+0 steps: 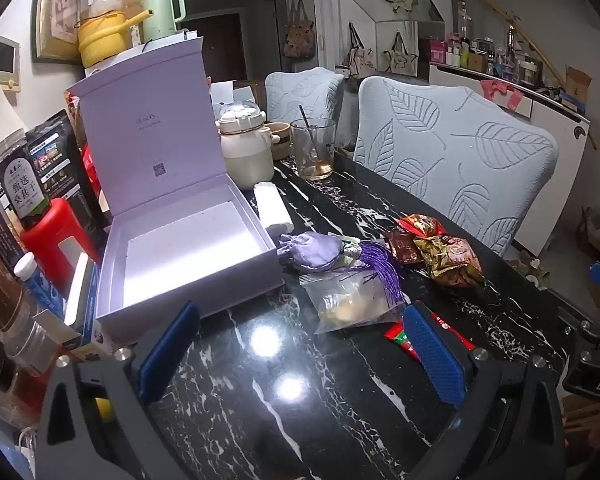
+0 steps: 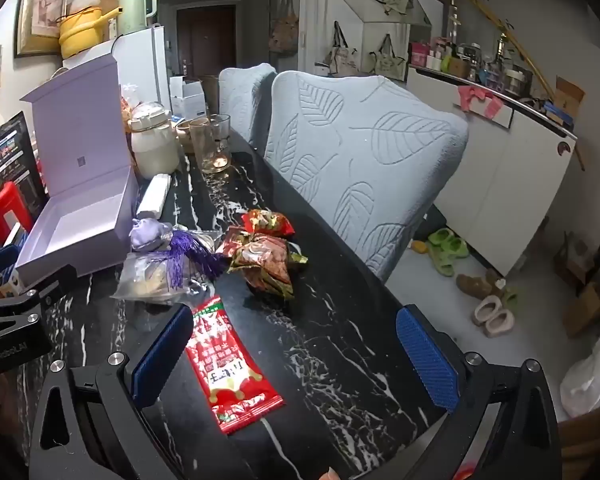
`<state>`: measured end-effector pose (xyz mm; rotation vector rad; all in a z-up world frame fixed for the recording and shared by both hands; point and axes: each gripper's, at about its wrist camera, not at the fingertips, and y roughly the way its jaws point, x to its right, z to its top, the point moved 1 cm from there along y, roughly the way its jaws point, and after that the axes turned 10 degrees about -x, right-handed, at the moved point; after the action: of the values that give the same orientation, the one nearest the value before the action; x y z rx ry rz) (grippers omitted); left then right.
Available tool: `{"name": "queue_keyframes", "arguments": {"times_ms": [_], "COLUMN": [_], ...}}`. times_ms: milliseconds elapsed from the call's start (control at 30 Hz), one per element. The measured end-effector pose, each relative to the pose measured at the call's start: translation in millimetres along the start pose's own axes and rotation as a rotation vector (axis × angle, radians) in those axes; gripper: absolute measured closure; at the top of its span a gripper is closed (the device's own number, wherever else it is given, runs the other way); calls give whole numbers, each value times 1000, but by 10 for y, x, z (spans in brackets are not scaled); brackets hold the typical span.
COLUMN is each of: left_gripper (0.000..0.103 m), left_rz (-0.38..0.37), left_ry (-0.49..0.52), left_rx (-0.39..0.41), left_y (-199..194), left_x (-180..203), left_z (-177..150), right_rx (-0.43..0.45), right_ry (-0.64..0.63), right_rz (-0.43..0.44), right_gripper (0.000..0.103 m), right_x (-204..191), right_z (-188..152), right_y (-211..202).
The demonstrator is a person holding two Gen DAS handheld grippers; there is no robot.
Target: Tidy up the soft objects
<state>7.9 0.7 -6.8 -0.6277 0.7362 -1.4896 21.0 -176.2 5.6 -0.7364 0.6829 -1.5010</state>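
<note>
Nothing is yet packed, it is judged: the lavender box [image 1: 188,248] stands open and empty on the bench [image 1: 300,400]; at its 3 o'clock, the purple sachet [image 1: 312,254], clear bag [image 1: 352,304], foil snack packs [image 1: 448,258] and red packet [image 2: 230,364] are all seen outside it; the left claw [image 1: 300,356] and right claw [image 2: 296,360] are held tilted downward above the bench, jaws wide apart, nothing gripped.

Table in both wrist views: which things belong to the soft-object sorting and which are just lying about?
Job:
- open lavender box, nothing inside
- purple sachet with tassel
- clear bag
- red packet
- crinkled snack packs
- left gripper and right gripper, open, holding nothing

Lying about:
- glass with spoon
- cream jar
- white roll
- red container
- chairs
</note>
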Motion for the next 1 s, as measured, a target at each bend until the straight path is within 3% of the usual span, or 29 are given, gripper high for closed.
{"name": "queue_keyframes", "arguments": {"times_ms": [267,333,1000], "left_gripper": [0,0,0], "left_rz": [13,-14,-16], "left_ry": [21,22,21], "left_rx": [-1,8,5], "left_y": [-72,-44,-56], "left_x": [133,40,5], "left_z": [32,-7,-31], "right_rx": [8,6,18], "right_ry": [1,3,-18], "right_rz": [-2,0,-4], "right_gripper": [0,0,0], "right_x": [0,3,-23], "right_z": [0,1,-5], "right_y": [-19,-12,-14]}}
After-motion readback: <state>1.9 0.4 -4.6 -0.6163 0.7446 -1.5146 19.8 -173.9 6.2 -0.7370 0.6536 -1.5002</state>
